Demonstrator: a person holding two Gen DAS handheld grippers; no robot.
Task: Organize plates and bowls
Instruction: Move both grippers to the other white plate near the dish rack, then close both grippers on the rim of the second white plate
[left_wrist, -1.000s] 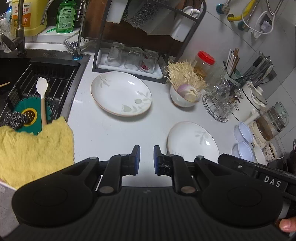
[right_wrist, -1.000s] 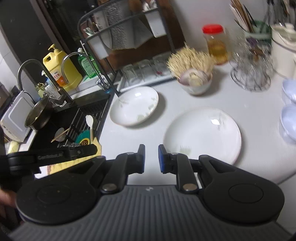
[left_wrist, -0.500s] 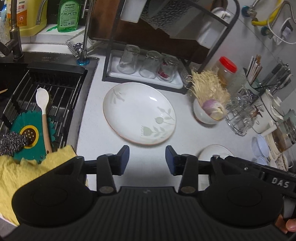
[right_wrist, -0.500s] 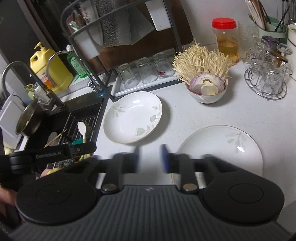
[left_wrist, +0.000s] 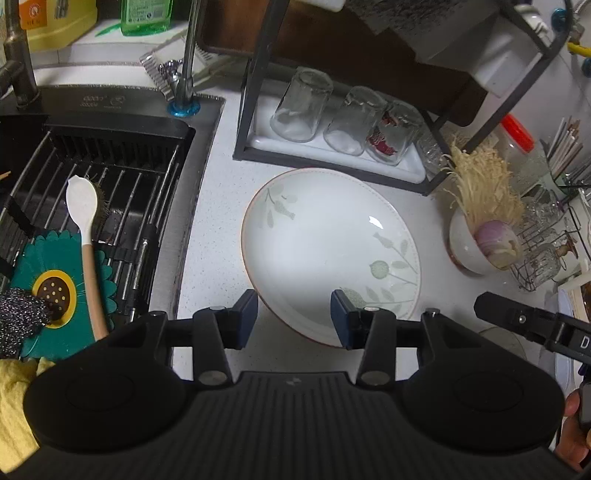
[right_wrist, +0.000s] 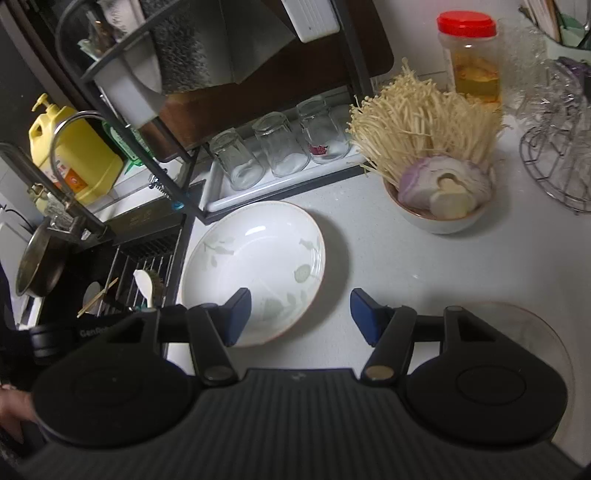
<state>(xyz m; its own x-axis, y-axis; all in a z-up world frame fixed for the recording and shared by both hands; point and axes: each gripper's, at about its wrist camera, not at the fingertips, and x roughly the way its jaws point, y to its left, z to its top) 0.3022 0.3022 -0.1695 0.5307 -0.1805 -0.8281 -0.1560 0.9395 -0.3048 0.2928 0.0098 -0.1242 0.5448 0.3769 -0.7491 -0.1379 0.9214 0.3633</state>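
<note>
Showing only rightward: second plate (right_wrist: 532, 325) beside deep plate (right_wrist: 255, 269).

Kitchen clutter around the counter and sink

We see three upturned glasses (left_wrist: 301, 107) on the black rack's tray (left_wrist: 332, 155), a red-lidded jar (right_wrist: 471, 55), a yellow detergent jug (right_wrist: 79, 158), and a white spatula (left_wrist: 83, 210) lying over the sink rack (left_wrist: 122, 184) beside a green flower mat (left_wrist: 51, 291).

Left tool (right_wrist: 92, 334): white lettering "GenRob…", rest cut off. Right tool (left_wrist: 546, 325): single letter "D" legible. Green bottle (left_wrist: 147, 14), yellow jug (right_wrist: 74, 158), sink rim (left_wrist: 103, 99): print present, unreadable
</note>
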